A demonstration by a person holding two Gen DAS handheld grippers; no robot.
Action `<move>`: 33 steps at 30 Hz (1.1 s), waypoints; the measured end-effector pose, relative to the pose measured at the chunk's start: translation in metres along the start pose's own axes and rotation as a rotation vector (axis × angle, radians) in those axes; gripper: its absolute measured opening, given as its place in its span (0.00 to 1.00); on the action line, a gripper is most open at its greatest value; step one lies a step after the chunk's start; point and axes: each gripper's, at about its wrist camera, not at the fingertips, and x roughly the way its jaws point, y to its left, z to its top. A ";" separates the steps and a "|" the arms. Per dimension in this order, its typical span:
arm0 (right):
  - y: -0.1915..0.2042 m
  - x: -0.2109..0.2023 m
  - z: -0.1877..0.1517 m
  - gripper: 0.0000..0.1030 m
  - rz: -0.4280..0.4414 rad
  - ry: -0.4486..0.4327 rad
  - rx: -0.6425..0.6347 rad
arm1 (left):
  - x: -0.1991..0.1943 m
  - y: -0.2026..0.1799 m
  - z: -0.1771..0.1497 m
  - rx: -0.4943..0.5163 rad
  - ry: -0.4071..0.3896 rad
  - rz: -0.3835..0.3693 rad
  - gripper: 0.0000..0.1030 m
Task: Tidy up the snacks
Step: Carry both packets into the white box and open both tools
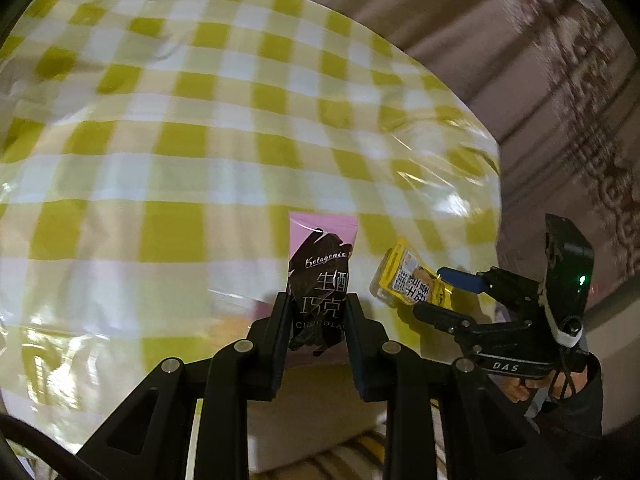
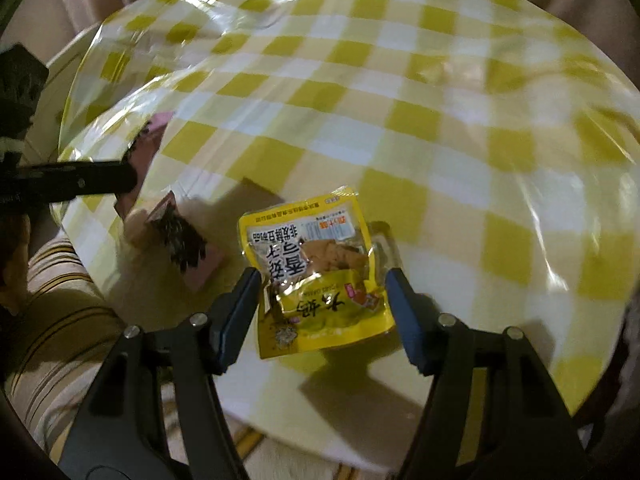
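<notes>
Left wrist view: the left gripper [image 1: 316, 312] sits at the lower centre of the frame, its black fingers [image 1: 280, 320] clamped on a pink-and-black chocolate packet [image 1: 320, 276] that stands upright between them, its top edge reaching above the fingertips. Behind it the tabletop [image 1: 180, 140], covered in a glossy yellow-and-white check cloth, fills most of the frame. At the lower right the right gripper [image 1: 434, 292] comes in from the side, carried by a hand [image 1: 520, 388] in a dark sleeve at the right edge. A yellow snack pouch [image 1: 408, 280] is held between its blue-padded fingers [image 1: 460, 280], just to the right of the chocolate packet and apart from it. A patterned curtain [image 1: 580, 100] hangs in the upper right.

Right wrist view: the right gripper [image 2: 322, 280] fills the bottom of the frame, and the yellow snack pouch [image 2: 316, 276] lies flat between its blue pads [image 2: 240, 304], each side edge meeting a pad; the fingers are clamped on the pouch's width. The pouch hangs above the checked tabletop [image 2: 440, 100], near its lower edge. At the left edge the left gripper [image 2: 132, 176] reaches in as a dark bar, the chocolate packet [image 2: 154, 138] in its fingers. Below it a blurred pink-and-dark reflection shows in the glossy cloth. A striped cushion [image 2: 60, 320] sits at the lower left.
</notes>
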 end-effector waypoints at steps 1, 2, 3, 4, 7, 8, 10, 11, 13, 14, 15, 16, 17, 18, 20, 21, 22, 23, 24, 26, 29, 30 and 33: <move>-0.006 -0.007 -0.006 0.66 -0.003 -0.007 0.023 | 0.002 -0.010 -0.003 0.017 0.008 -0.008 0.27; -0.013 -0.016 -0.014 0.65 -0.008 -0.016 0.056 | 0.004 -0.020 -0.006 0.033 0.015 -0.017 0.27; -0.019 -0.024 -0.022 0.66 -0.013 -0.023 0.078 | 0.007 -0.028 -0.008 0.045 0.023 -0.027 0.27; -0.025 -0.032 -0.028 0.65 -0.020 -0.028 0.096 | 0.010 -0.040 -0.011 0.065 0.035 -0.043 0.27; -0.044 -0.056 -0.055 0.66 -0.057 -0.041 0.163 | 0.022 -0.076 -0.019 0.130 0.076 -0.085 0.27; -0.050 -0.062 -0.062 0.66 -0.065 -0.044 0.180 | 0.027 -0.090 -0.022 0.154 0.093 -0.102 0.27; -0.062 -0.076 -0.080 0.65 -0.090 -0.051 0.221 | 0.037 -0.117 -0.029 0.208 0.126 -0.131 0.27; -0.068 -0.083 -0.091 0.66 -0.109 -0.053 0.244 | 0.042 -0.131 -0.032 0.233 0.143 -0.144 0.27; -0.080 -0.092 -0.109 0.66 -0.143 -0.045 0.277 | 0.052 -0.157 -0.040 0.284 0.179 -0.173 0.27; -0.087 -0.096 -0.120 0.66 -0.161 -0.037 0.296 | 0.056 -0.168 -0.045 0.309 0.194 -0.186 0.27; -0.093 -0.099 -0.129 0.66 -0.174 -0.031 0.312 | 0.061 -0.179 -0.048 0.328 0.209 -0.198 0.27; -0.098 -0.102 -0.138 0.66 -0.188 -0.024 0.328 | 0.069 -0.193 -0.053 0.352 0.237 -0.216 0.27; -0.105 -0.105 -0.148 0.66 -0.200 -0.017 0.350 | 0.074 -0.201 -0.054 0.369 0.254 -0.223 0.27; -0.110 -0.107 -0.155 0.66 -0.208 -0.012 0.369 | 0.081 -0.212 -0.058 0.394 0.276 -0.230 0.27; -0.121 -0.113 -0.174 0.66 -0.225 -0.007 0.413 | 0.098 -0.231 -0.066 0.430 0.327 -0.234 0.27; -0.123 -0.114 -0.179 0.66 -0.231 -0.005 0.424 | 0.108 -0.241 -0.070 0.448 0.356 -0.233 0.27; -0.128 -0.116 -0.188 0.66 -0.247 0.000 0.445 | 0.115 -0.248 -0.072 0.463 0.375 -0.231 0.27; -0.131 -0.116 -0.193 0.66 -0.257 0.005 0.456 | 0.123 -0.257 -0.076 0.485 0.400 -0.229 0.27; -0.135 -0.117 -0.201 0.66 -0.268 0.011 0.473 | 0.129 -0.265 -0.080 0.503 0.418 -0.227 0.27; -0.143 -0.118 -0.213 0.65 -0.277 0.018 0.514 | 0.140 -0.277 -0.088 0.539 0.448 -0.220 0.27; -0.150 -0.120 -0.227 0.65 -0.299 0.022 0.544 | 0.156 -0.294 -0.098 0.581 0.484 -0.198 0.27; -0.153 -0.121 -0.231 0.65 -0.308 0.024 0.553 | 0.161 -0.299 -0.101 0.591 0.496 -0.190 0.27; -0.159 -0.122 -0.237 0.65 -0.333 0.027 0.579 | 0.174 -0.308 -0.105 0.599 0.519 -0.176 0.27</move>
